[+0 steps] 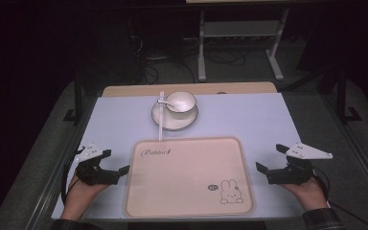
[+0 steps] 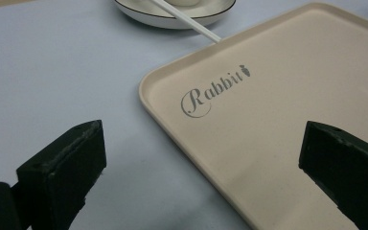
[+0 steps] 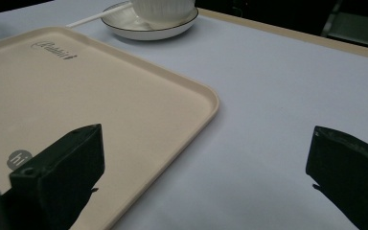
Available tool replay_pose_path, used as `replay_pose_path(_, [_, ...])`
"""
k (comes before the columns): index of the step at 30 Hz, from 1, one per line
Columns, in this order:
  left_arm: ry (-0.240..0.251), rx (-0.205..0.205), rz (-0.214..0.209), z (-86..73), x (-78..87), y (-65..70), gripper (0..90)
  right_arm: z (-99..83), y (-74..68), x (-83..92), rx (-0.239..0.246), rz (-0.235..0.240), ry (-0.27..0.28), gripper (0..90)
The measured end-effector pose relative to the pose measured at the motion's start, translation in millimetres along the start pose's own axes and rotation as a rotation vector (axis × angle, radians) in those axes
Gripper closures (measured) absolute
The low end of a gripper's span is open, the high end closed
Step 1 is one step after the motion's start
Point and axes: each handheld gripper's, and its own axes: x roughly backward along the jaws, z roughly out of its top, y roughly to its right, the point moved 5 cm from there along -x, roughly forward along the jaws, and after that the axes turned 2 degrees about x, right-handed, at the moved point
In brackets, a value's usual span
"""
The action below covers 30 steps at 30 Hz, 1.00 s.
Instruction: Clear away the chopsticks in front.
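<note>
Holding both tools low at the near corners of the beige tray [image 1: 189,176], I have them flanking it, one on each side, which reads to me as the stance for a two-handed job on that tray or the crockery beyond it. My left tool [image 1: 116,163] has its jaws spread wide with nothing between them; in the left gripper view the tray's left rim [image 2: 159,116] runs through the gap without touching either pad. My right tool [image 1: 270,158] is just as wide apart and empty, and in the right gripper view the tray's right edge [image 3: 206,120] passes between its jaws, again clear of them.

Moving outward, the tray lies flat on the pale blue table [image 1: 258,120], its rabbit drawing at the near right and the script word at the far left. Beyond its far edge sits a white saucer [image 1: 175,119] carrying a cup [image 1: 180,101] with a small spoon [image 1: 165,102] in it, and a long white stick [image 1: 160,116] lies across the saucer's left side, pointing back toward the tray. I judge these are set centrally so either tool can reach them.
</note>
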Motion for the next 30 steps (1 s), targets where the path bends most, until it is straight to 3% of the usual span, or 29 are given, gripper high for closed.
replay_pose_path(14, [-0.050, -0.032, -0.019, 19.6, -11.7, 2.0, 1.5, 0.2, -0.9, -1.4, 0.007, 0.001, -0.011, 0.0])
replay_pose_path(30, [-0.089, -0.046, -0.015, 54.3, -46.8, -2.0, 1.5, 0.5, -2.0, -0.6, 0.008, 0.004, -0.009, 0.0])
